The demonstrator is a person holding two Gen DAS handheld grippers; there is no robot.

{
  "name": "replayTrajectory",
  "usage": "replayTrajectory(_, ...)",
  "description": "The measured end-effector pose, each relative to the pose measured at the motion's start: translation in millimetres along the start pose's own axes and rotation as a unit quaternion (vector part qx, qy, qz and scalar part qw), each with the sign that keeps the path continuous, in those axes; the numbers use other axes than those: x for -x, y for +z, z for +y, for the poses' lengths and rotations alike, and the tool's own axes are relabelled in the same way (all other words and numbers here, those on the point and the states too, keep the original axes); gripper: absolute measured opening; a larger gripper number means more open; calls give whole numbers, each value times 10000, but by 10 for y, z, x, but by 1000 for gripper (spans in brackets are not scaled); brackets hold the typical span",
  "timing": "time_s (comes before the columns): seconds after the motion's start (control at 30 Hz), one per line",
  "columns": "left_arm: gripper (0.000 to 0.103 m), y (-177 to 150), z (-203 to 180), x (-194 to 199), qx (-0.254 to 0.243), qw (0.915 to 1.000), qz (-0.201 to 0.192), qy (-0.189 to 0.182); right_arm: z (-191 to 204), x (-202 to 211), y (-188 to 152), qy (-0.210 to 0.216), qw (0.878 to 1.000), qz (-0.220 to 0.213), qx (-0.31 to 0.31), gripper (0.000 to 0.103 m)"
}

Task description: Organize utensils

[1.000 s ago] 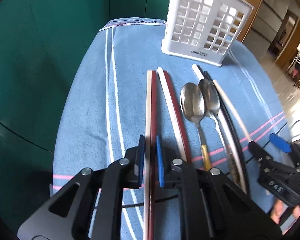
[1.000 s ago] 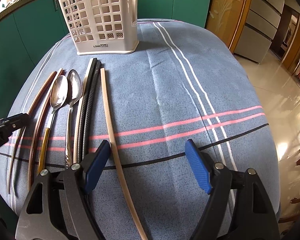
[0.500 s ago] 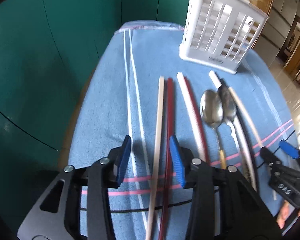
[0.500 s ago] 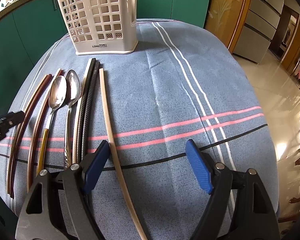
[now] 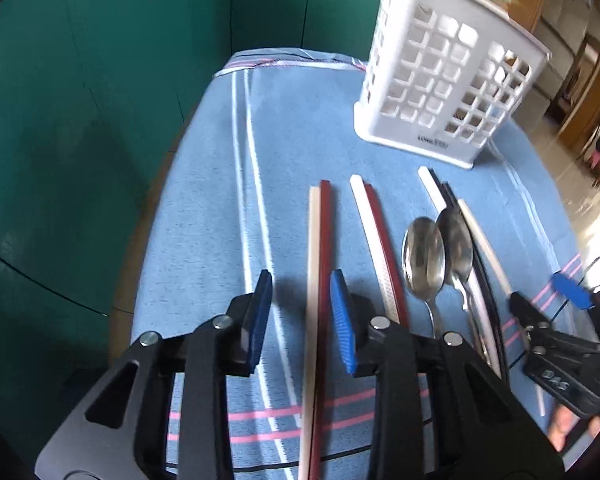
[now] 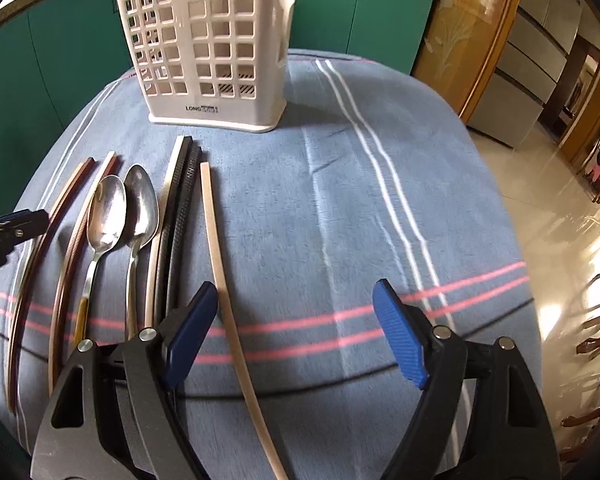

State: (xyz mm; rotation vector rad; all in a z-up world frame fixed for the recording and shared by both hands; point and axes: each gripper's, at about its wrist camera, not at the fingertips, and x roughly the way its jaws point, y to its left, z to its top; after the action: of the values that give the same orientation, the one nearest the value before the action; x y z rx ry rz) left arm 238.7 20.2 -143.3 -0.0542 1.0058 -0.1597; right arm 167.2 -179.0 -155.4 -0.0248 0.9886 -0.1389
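The left tongs (image 5: 302,316) hang released over the outermost chopstick pair (image 5: 318,280), the pair lying farthest to the left of the white caddy (image 5: 440,80) on the cloth-covered worktop (image 5: 300,128). To pick up cleanly, I would centre both sticks between the pads, press down to the cloth and close squarely so neither rolls out. The right tongs (image 6: 296,332) gape wide beside a lone cream chopstick (image 6: 216,248) nearer the caddy.

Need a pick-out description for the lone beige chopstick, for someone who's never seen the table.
Start at the white plastic lattice utensil basket on the blue striped tablecloth. In front lies a row of utensils; the single beige chopstick is rightmost, beyond the black chopstick pair, lying alone and unpaired.
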Motion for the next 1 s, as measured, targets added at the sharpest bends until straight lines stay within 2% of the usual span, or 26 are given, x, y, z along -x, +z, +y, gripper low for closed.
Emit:
replayTrajectory(0.07, 30, -16, 95, 29, 148, 9999, -23, 32, -4, -9, 3, 8, 10000, -60, -49, 79)
replayTrajectory(0.23, 30, -77, 94, -9, -47, 9997, 29, 244, -41, -13, -15, 90, 9998, -79, -131, 80)
replayTrajectory(0.5, 29, -167, 20, 122, -47, 10000, 62, 15, -57, 12, -82, 124, 9997, -117, -195, 83)
replayTrajectory(0.57, 32, -180, 7, 203, -37, 9999, 1, -109, -61, 13, -85, 127, 9996, -121, -220, 83)
replayTrajectory(0.7, 35, -247, -140, 170, -365, 9992, 99, -105, -45, 14, -89, 101, 9996, -132, -228, 83)
replayTrajectory(0.73, 28, -275, -166, 120, -399, 9989, 211, -89, -44, 18, -93, 96, 9996, -143, -227, 83)
replayTrajectory(0.8, 14, -296, -202, 109, -496, 9987, 132, -1, -47, 28, -107, 106, 9995, -156, -234, 83)
replayTrajectory(0.93, 11, -288, -140, 127, -147, 9995, 174, -209, -60, 36, -118, 130, 9995, -157, -255, 84)
replayTrajectory(1.0, 11, -274, -96, 205, 30, 9996, 31, -263, -59, 39, -117, 129, 9995, -163, -257, 84)
